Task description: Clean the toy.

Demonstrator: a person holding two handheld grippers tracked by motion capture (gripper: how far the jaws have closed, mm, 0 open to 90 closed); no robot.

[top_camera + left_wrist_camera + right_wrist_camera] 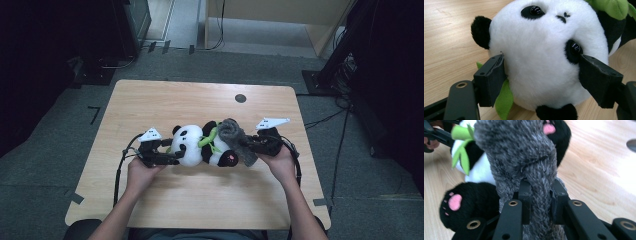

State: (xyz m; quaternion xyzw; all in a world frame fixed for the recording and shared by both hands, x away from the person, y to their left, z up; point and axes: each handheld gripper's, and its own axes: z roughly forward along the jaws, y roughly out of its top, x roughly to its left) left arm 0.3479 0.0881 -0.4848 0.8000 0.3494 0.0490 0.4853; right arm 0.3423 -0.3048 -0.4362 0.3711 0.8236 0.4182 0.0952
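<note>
While panda [192,145] lies on wooden table [165,97], grey carpet [45,150] around

Your left gripper [541,82] has its jaws pressed against both sides of the toy panda's white head [544,52], which lies on the wooden table [446,37]; a green leaf [504,101] pokes out beneath.
</note>
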